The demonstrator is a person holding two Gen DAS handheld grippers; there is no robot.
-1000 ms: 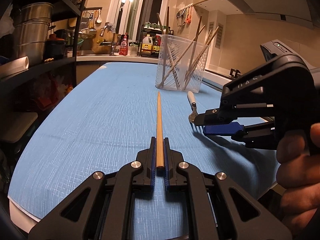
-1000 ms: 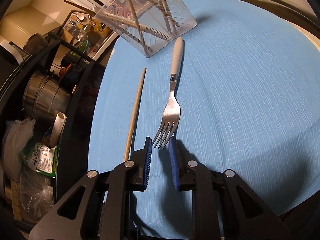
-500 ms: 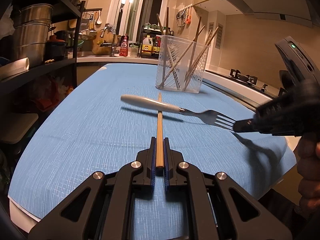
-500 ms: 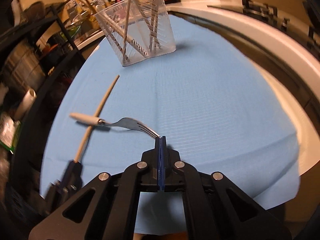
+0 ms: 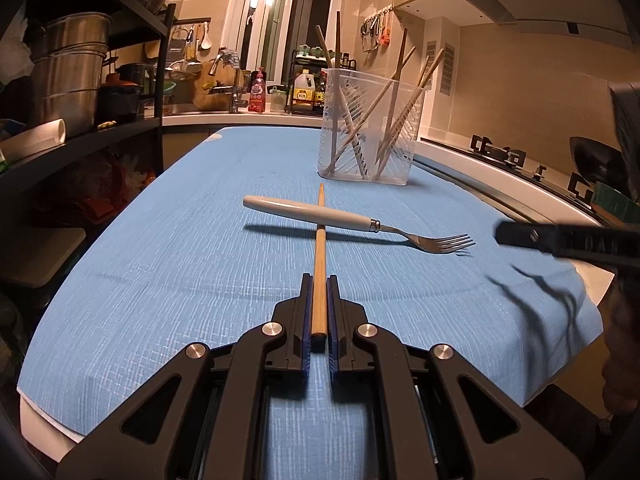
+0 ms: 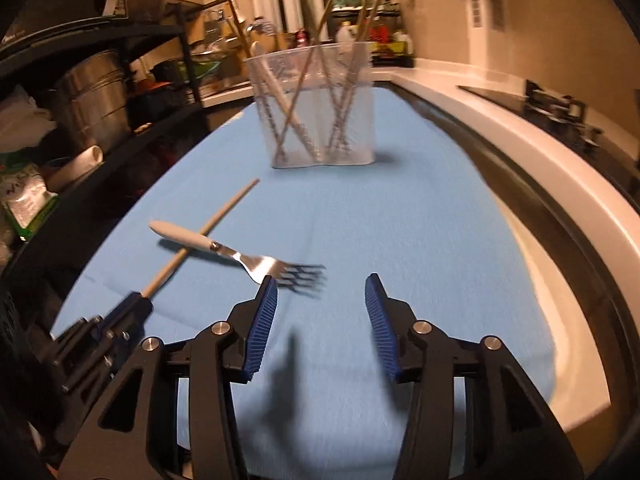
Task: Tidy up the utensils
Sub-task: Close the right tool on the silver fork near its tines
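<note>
**A:** Left wrist view first; the left gripper at bottom centre is clenched on the near end of a wooden chopstick, which runs straight up the middle of the frame over the blue tablecloth; a fork with a white handle lies across it, handle towards the left, tines towards the right; the clear utensil holder stands beyond, upper centre, already bristling with chopsticks.

**B:** And the other tool?

**A:** Only a blurred black edge at the right of that frame; the right wrist view tells more; the right gripper at the bottom has its blue pads spread wide and grasps nothing; the fork sits centre left, tines just past the left pad, handle resting on the chopstick; the holder is at upper centre.

**B:** How would that fork handle?

**A:** Stiff and light, I'd guess; the steel neck looks slick and thin, so the thick white handle seems the surer hold; lifting the chopstick now would likely tip the fork off.
</note>
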